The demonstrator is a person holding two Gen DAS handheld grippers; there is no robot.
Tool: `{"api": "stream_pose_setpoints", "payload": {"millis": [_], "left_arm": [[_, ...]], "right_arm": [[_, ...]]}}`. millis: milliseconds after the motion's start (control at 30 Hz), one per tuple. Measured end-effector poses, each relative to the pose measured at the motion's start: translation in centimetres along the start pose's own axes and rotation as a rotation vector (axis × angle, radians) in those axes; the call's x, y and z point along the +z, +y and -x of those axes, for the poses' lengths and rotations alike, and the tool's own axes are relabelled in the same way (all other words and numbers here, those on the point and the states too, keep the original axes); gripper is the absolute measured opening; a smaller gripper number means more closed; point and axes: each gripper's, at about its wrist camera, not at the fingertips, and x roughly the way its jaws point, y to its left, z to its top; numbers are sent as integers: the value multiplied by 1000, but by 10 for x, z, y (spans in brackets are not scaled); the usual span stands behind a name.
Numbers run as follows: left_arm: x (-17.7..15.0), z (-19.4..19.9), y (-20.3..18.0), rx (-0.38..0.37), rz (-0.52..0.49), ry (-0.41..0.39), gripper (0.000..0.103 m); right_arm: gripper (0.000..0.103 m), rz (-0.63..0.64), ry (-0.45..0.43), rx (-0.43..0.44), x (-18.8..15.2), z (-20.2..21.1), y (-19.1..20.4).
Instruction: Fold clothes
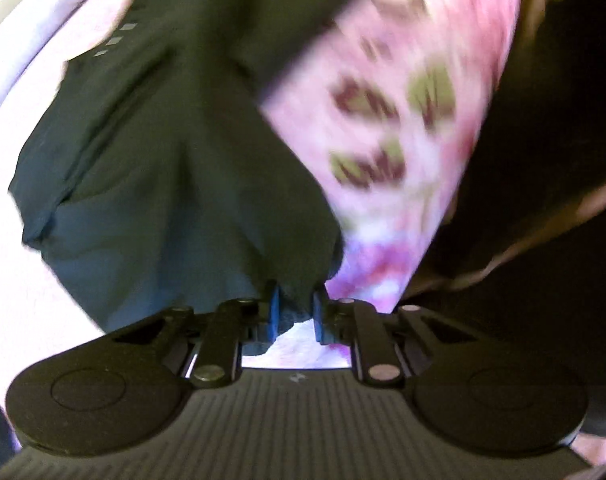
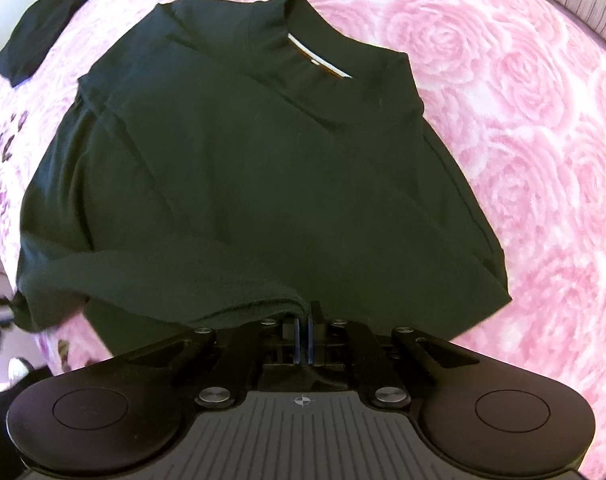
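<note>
shirt (image 2: pixel 243 184) hem in both jaws (pinched)

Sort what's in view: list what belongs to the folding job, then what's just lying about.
In the job:
- dark shirt, collar at the far end
- left gripper, shut on its cloth
- right gripper, shut on its edge

Lying about:
- second dark garment, far left
- pink rose bedspread

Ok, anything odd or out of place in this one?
Nothing stands out. The dark shirt lies partly folded on the pink rose bedspread, collar away from the camera. Both the left gripper and right gripper pinch its fabric. The left view is motion-blurred.
</note>
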Motion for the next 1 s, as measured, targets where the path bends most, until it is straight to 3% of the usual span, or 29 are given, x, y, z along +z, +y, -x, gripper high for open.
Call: {"api": "stream_pose_setpoints", "payload": {"millis": [67,167,233,333,467,533,633,767,900,1000], "left_arm": [[3,39,54,-32,135,-84,13],[11,76,151,10,283,-156,13],[21,86,218,46,346,-185,13],[49,66,302,62,368,-215,13],[91,0,382,44,394,-198,14],[99,-36,413,21,481,-149,26],[95,-66,431,11,588,-141,29],[67,-68,431,-43,686,-177,35],[48,-76,429,-60,737,-176,35],[57,-89,429,-54,742,-174,35]], "right_arm": [[2,56,10,9,-4,10,6],[2,192,47,32,-7,26,14],[2,195,43,22,2,29,8],[2,164,22,4,18,28,-5],[2,27,-44,-35,51,13,-33],[3,-21,-64,-114,64,-4,-44],[14,-139,-77,-234,71,-23,-55],[34,-277,-138,-255,50,-24,-48],[40,-417,-216,-262,19,-17,-42],[42,-548,-304,-241,-4,-12,-41]]}}
